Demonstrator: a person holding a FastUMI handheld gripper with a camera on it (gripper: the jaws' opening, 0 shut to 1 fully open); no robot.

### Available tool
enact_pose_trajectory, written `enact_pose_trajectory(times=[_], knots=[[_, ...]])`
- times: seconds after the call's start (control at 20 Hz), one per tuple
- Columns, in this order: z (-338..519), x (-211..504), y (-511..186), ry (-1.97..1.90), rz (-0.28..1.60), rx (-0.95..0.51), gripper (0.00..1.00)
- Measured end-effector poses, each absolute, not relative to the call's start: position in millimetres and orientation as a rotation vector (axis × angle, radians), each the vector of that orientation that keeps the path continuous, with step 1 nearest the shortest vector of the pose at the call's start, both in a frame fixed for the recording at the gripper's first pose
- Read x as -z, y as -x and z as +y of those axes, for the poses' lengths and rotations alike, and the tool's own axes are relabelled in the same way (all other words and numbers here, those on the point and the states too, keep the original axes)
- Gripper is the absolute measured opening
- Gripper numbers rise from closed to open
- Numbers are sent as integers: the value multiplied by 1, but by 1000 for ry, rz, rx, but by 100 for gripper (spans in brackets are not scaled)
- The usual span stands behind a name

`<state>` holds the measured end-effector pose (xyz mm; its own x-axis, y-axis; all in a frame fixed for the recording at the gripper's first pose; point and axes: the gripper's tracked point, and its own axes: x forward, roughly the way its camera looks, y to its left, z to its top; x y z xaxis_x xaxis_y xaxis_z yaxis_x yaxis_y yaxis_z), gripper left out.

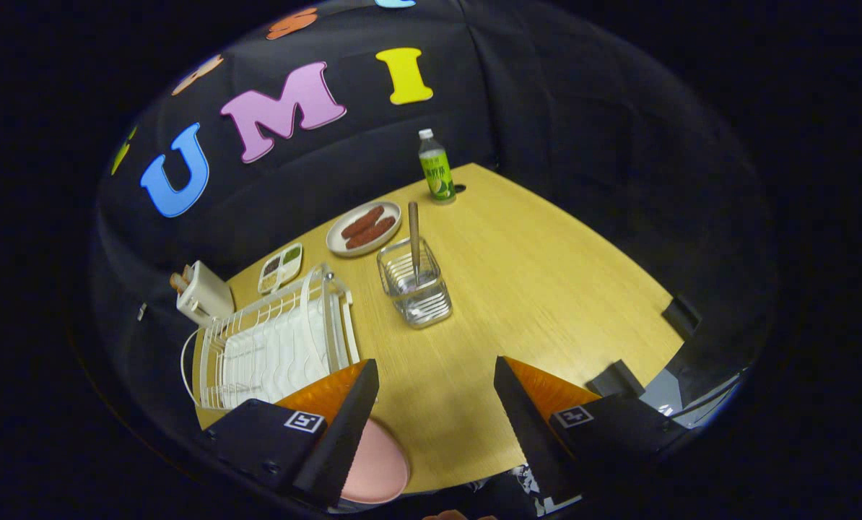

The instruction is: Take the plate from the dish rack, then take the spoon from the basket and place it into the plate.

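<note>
Fingers (pixel 434 419) are seen spread wide, nothing held between them, hovering above the near part of the desk (pixel 546 289). A pink plate (pixel 377 462) is seen lying flat on the desk beside the left finger, partly hidden under it; the white dish rack (pixel 272 347) to the left appears emptied, so the first step is judged done.

The spoon (pixel 414 238) is seen standing in the wire basket (pixel 414 292), well ahead of the fingers, near the middle of the desk. Its long axis runs close to upright; the brown handle points up, clear of the basket rim, and the bowl end is down inside, hard to make out through the wires.

Step in hand is judged to be the reach for the spoon. The handle would best be approached from above the rim, with the fingers set either side of the exposed shaft, closed squarely, then lifted straight up along the axis so the basket is not dragged or tipped.

Beyond the basket, a plate of sausages (pixel 364 227) and a green bottle (pixel 436 170) are noted; both should be left undisturbed.
</note>
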<state>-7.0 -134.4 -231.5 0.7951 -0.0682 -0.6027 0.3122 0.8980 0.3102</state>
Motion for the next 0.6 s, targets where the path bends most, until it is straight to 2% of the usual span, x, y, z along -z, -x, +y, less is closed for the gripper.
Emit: enact_pose_trajectory(times=[0.1,0.2,0.6], knots=[[-142,218,-20,-395,518,243,98],[-141,219,-52,-353,445,216,98],[-159,259,-153,-289,371,143,98]])
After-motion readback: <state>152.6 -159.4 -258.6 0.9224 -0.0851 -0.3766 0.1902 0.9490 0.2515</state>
